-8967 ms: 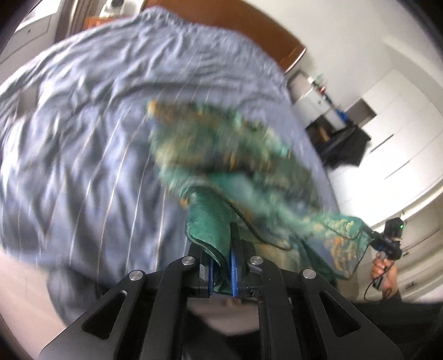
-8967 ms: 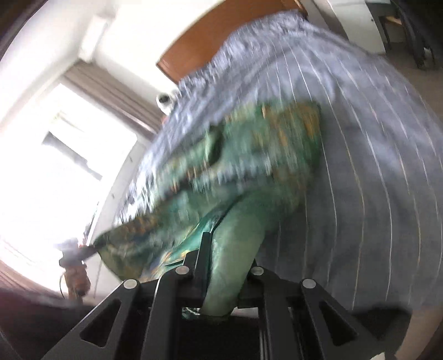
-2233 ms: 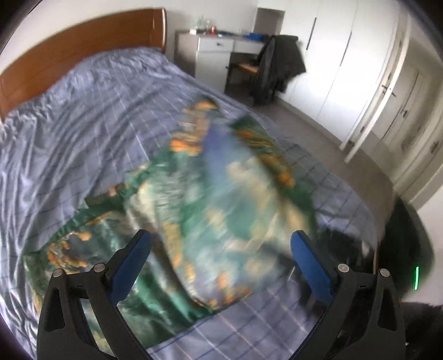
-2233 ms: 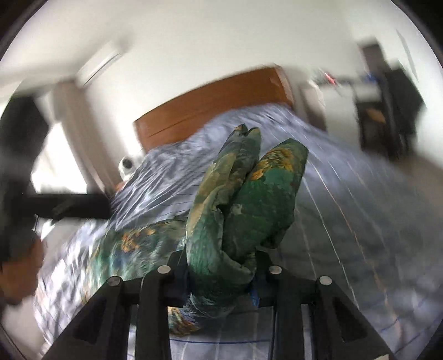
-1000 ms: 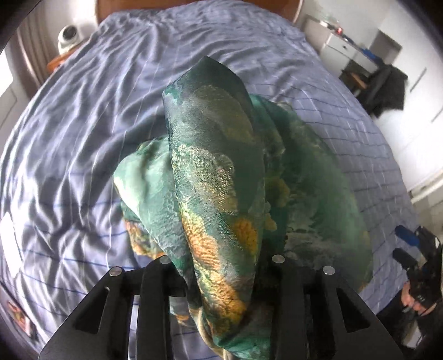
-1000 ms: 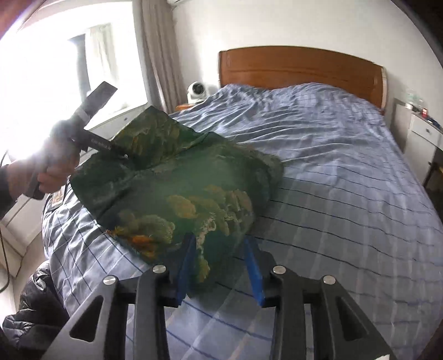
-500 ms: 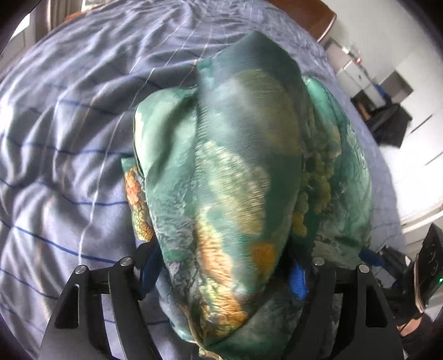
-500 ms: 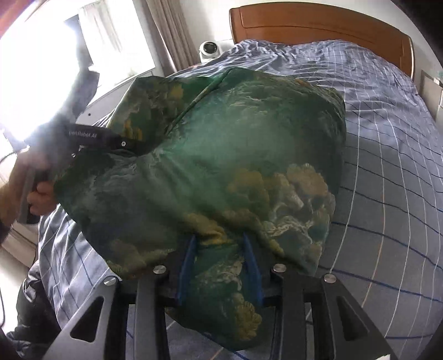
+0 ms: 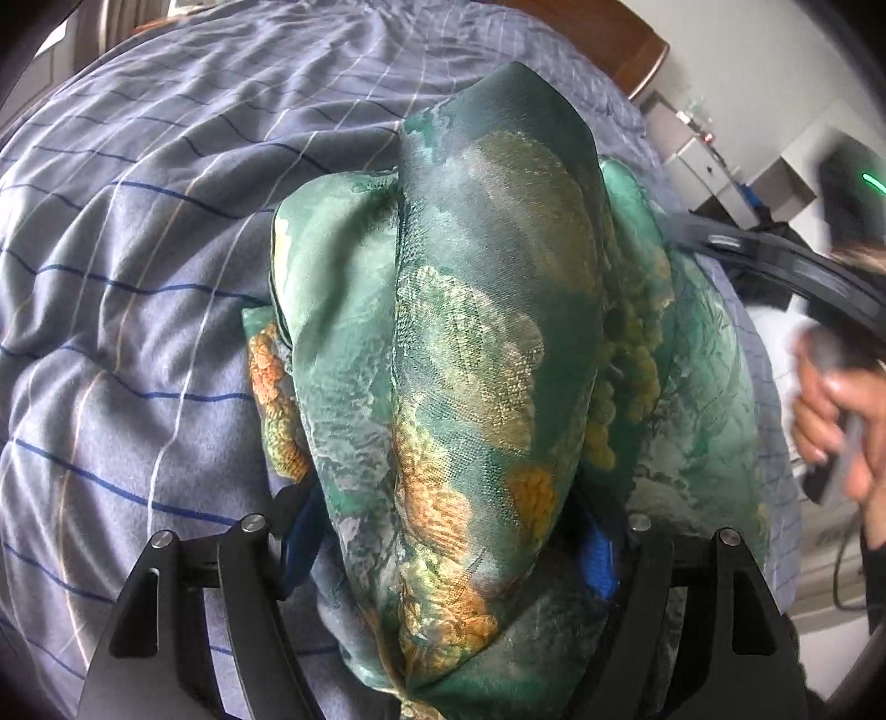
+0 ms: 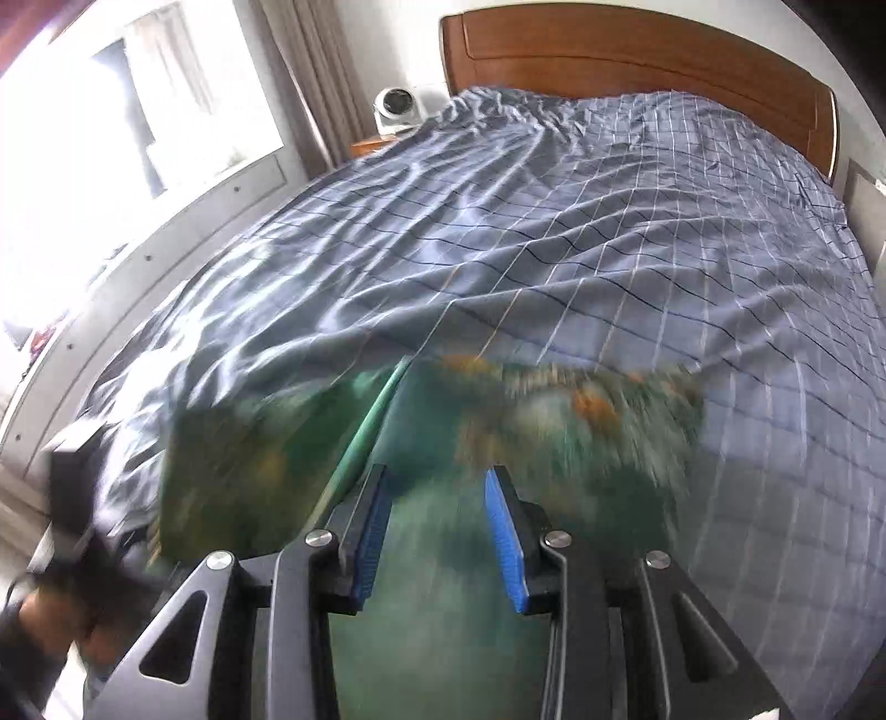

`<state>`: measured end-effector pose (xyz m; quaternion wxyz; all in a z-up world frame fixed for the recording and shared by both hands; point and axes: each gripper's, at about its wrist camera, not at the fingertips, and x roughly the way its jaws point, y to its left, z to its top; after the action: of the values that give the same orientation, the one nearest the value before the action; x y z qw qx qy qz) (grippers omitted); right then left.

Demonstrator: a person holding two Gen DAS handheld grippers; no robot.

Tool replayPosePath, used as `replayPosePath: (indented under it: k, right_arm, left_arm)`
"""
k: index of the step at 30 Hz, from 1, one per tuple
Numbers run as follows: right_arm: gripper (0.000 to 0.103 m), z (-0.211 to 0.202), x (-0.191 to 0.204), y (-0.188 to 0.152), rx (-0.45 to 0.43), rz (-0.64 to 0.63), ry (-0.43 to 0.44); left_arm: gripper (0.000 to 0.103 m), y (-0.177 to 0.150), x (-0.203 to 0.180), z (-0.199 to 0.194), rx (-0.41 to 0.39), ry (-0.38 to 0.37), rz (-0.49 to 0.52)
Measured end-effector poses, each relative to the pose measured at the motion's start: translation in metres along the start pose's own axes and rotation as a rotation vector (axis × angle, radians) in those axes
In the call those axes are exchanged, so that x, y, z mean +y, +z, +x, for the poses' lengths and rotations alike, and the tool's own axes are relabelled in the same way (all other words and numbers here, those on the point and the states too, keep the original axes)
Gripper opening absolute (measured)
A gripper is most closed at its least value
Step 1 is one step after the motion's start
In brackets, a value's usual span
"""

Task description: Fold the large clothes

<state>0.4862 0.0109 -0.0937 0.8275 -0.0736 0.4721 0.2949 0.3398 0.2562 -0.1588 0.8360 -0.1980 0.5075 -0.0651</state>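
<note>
— Jaws on the left gripper (image 9: 443, 548)?
— Spread fairly wide, with a thick bunch of the green patterned garment (image 9: 476, 343) mounded between the 2 blue pads (image 9: 598, 559); whether they press it, I cannot tell.
— And the right gripper (image 10: 437, 531)?
— Parted, pads apart, nothing pinched; the blurred garment lies just past and below them.
— Where is the cloth?
— On the near part of the blue checked bed cover (image 10: 609, 232), wooden headboard (image 10: 637, 50) far behind.
</note>
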Motion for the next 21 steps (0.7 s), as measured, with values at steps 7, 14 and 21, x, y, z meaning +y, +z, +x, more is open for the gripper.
replayPosePath:
  k: [7, 14, 21]
  right_arm:
    - [0.035, 0.063, -0.01, -0.011, 0.121, 0.049, -0.043]
    - [0.035, -0.028, 0.004, -0.062, 0.022, -0.067, 0.02]
    - [0.035, -0.111, 0.029, -0.176, 0.006, -0.101, 0.116]
  left_arm:
    - [0.078, -0.001, -0.005, 0.004, 0.012, 0.027, 0.018]
    - [0.078, 0.004, -0.006, 0.005, 0.016, 0.025, 0.012]
    - [0.079, 0.009, -0.008, 0.006, 0.023, 0.027, 0.01]
